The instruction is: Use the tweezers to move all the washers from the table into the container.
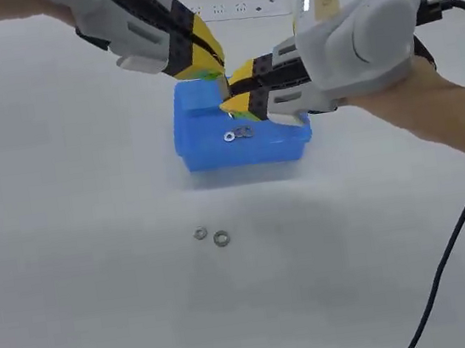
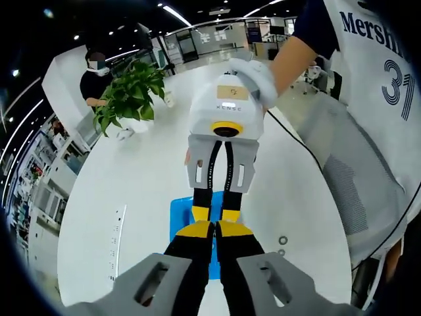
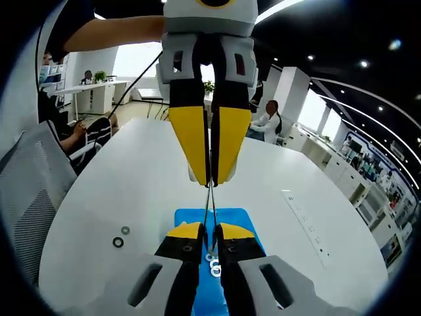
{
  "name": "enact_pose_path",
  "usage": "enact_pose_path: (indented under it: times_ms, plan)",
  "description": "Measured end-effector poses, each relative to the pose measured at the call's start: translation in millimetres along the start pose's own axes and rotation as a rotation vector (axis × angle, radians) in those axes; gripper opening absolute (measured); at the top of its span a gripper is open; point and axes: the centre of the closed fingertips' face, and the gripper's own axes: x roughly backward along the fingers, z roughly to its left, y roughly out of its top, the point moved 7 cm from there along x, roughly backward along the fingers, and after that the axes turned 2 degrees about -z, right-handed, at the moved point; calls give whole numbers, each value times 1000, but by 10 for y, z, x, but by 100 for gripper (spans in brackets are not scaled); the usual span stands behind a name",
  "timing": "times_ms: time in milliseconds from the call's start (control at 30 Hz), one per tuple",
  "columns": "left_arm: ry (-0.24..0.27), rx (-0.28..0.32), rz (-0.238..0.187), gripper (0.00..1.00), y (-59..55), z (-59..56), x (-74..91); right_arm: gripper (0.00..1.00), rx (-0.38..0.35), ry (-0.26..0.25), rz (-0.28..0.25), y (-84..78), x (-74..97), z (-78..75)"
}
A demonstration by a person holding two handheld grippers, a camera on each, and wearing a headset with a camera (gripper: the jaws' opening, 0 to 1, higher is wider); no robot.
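A blue container [image 1: 213, 155] stands mid-table with several washers [image 1: 229, 137] inside. Two more washers [image 1: 200, 234] [image 1: 221, 239] lie on the white table in front of it. Both grippers meet tip to tip above the container. My left gripper [image 1: 217, 73] comes in from the upper left and my right gripper [image 1: 227, 99] from the right. In the right gripper view thin tweezers [image 3: 210, 204] run from the left gripper [image 3: 210, 178] down into my right gripper [image 3: 210, 232], over the washers [image 3: 214, 263] in the container [image 3: 191, 217]. Both grippers' jaws are shut on the tweezers.
A power strip [image 1: 236, 8] lies at the table's far edge behind the container. The right gripper's black cable [image 1: 455, 239] trails across the table's right side. A potted plant [image 2: 128, 95] stands at one table end. A mesh chair [image 3: 33, 191] sits beside the table.
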Motion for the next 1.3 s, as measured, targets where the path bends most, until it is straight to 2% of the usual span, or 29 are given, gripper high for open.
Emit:
enact_pose_path:
  times_ms: [200, 433, 633, 967, 1133, 1300]
  plan:
    - [-2, 35, -5, 6, -182, 113, -173, 10, -27, 8, 23, -200, -137, -62]
    - [-32, 71, 2, 6, -407, 156, -336, 10, -69, 25, 40, -428, -264, -97]
    - [-40, 89, 6, 6, -504, 192, -391, 10, -91, 36, 44, -513, -323, -111]
    - [-36, 83, -6, 6, -487, 201, -400, 11, -100, 26, 43, -529, -321, -152]
    - [-31, 70, -11, 6, -410, 177, -350, 11, -100, 23, 34, -479, -268, -159]
    - [-16, 50, -17, 6, -286, 146, -248, 11, -88, 16, 17, -364, -201, -147]
